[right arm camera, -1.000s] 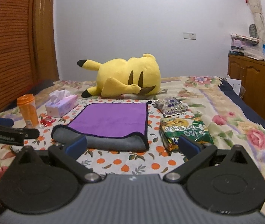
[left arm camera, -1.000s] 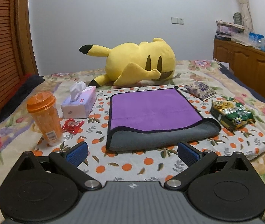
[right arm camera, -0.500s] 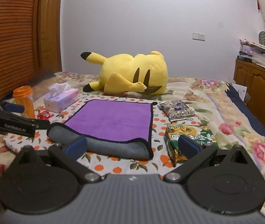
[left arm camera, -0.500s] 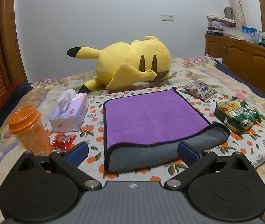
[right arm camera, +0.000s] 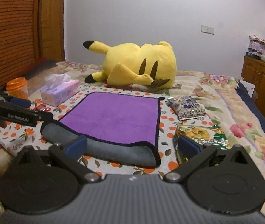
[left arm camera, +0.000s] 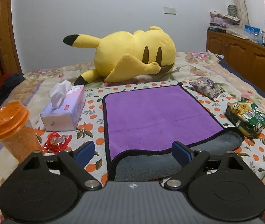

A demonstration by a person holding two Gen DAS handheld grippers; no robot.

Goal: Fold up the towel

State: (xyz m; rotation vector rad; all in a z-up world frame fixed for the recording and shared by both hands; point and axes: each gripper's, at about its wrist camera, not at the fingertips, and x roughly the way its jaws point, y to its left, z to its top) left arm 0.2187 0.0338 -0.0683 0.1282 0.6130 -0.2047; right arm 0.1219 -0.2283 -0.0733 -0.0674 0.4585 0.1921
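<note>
A purple towel (left arm camera: 155,115) with a grey underside and black trim lies on the orange-print cloth, folded once, with the grey fold along the near edge. It also shows in the right wrist view (right arm camera: 113,117). My left gripper (left arm camera: 132,153) is open and empty, just above the towel's near left corner. My right gripper (right arm camera: 132,147) is open and empty, over the near right corner. The left gripper also shows at the left of the right wrist view (right arm camera: 18,110).
A yellow plush (left arm camera: 134,54) lies behind the towel. A tissue box (left arm camera: 63,110), an orange cup (left arm camera: 12,130) and a red wrapper (left arm camera: 56,141) sit to the left. A green snack bag (left arm camera: 248,117) and a purple packet (left arm camera: 207,89) sit to the right.
Both grippers have moved forward toward the towel's near edge, the left one to its left corner, the right one to its right corner. The towel has not moved.
</note>
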